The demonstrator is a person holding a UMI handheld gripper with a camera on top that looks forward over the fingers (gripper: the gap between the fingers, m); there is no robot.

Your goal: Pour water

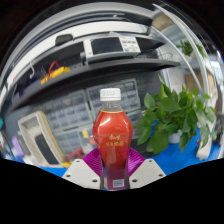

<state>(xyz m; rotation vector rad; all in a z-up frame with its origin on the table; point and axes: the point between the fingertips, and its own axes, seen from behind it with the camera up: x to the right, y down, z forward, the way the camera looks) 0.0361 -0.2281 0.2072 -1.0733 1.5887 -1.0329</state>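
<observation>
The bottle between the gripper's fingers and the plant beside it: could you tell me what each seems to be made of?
The bottle: seemingly clear glossy plastic, since red liquid shows through and highlights glint on it; white cap, likely plastic. The plant: broad green leaves, real or artificial unclear. The gripper holds the bottle between its magenta pads.

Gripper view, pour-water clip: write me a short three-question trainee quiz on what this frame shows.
1. True or false: the bottle holds red liquid and its white cap is on.
2. Which stands beside the bottle? A) a leafy green plant B) a kettle C) a stack of plates
3. Fill in: the bottle stands ___ the fingers of the hand-held gripper, against its pink pads.

Key: 1 true; 2 A; 3 between. Whether both fingers actually press on the bottle cannot be told from this view.
</observation>
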